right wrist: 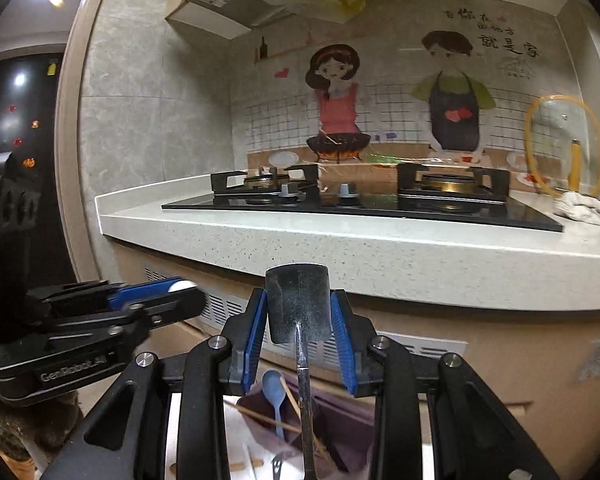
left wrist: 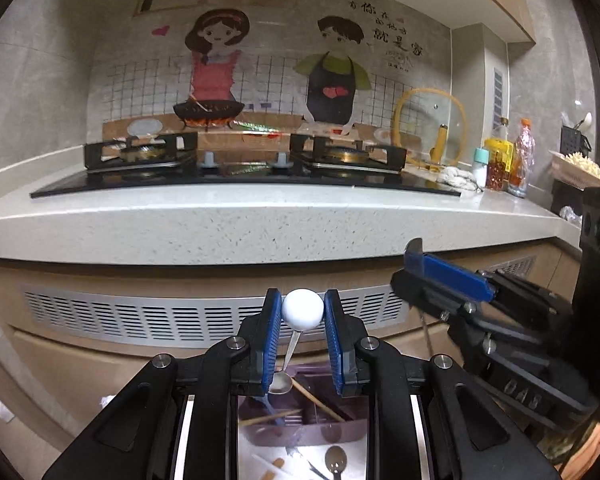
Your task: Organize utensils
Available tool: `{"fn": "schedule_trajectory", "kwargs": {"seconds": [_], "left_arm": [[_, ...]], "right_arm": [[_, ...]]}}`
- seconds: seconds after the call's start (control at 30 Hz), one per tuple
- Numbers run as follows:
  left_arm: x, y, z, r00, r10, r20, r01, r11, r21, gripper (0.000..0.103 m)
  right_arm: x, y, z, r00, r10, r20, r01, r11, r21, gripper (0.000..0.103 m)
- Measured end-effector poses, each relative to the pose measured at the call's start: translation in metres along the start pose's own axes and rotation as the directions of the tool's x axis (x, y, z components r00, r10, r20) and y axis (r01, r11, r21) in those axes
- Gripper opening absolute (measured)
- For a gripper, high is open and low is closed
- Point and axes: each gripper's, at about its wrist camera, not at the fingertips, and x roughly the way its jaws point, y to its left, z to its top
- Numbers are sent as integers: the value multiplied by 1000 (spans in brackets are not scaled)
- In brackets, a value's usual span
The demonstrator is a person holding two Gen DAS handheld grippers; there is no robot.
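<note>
My left gripper (left wrist: 303,312) is shut on the white ball end of a metal spoon (left wrist: 302,310); the spoon hangs down with its bowl (left wrist: 280,385) over a purple utensil holder (left wrist: 332,420). My right gripper (right wrist: 299,312) is shut on the wide flat end of a metal utensil (right wrist: 298,300) whose shaft hangs down toward the purple holder (right wrist: 340,432). The holder contains a blue spoon (right wrist: 274,392) and wooden chopsticks (right wrist: 296,400). The right gripper also shows at the right of the left wrist view (left wrist: 416,258), and the left gripper at the left of the right wrist view (right wrist: 180,288).
A white counter (left wrist: 260,220) with a black gas stove (left wrist: 240,164) lies ahead. A glass lid (left wrist: 432,120), bottles (left wrist: 500,160) and a cloth (left wrist: 458,178) stand at its right. Below the holder lie a metal spoon (left wrist: 335,462) and other loose utensils.
</note>
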Motion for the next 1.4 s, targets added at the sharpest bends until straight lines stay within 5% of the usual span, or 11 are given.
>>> {"fn": "schedule_trajectory", "kwargs": {"seconds": [0.23, 0.43, 0.6, 0.73, 0.9, 1.1, 1.23, 1.4], "left_arm": [[57, 15, -25, 998, -40, -54, 38, 999, -27, 22], [106, 24, -54, 990, -13, -143, 4, 998, -67, 23], [125, 31, -71, 981, -5, -195, -13, 996, -89, 37], [113, 31, -79, 983, 23, -182, -42, 994, -99, 50], [79, 33, -108, 981, 62, -186, -90, 985, -148, 66], [43, 37, -171, 956, 87, -279, -139, 975, -172, 67], [23, 50, -214, 935, 67, -349, -169, 948, -270, 68], [3, 56, -236, 928, 53, -370, -187, 923, -336, 68]], "right_arm": [[45, -20, -31, 1000, -5, -11, 5, 1000, 26, 30], [83, -40, -70, 996, -46, -81, 52, 996, 72, 30], [109, -50, -96, 975, -44, -217, 69, 992, 107, 37], [102, -54, -110, 965, -88, -248, 120, 986, 117, 63], [73, -50, -129, 948, -109, -298, 152, 981, 124, 63], [36, -30, -168, 913, -164, -373, 199, 978, 55, 70], [17, -13, -200, 897, -171, -407, 196, 980, 20, 71], [12, -13, -216, 889, -96, -447, 138, 988, 62, 71]]}}
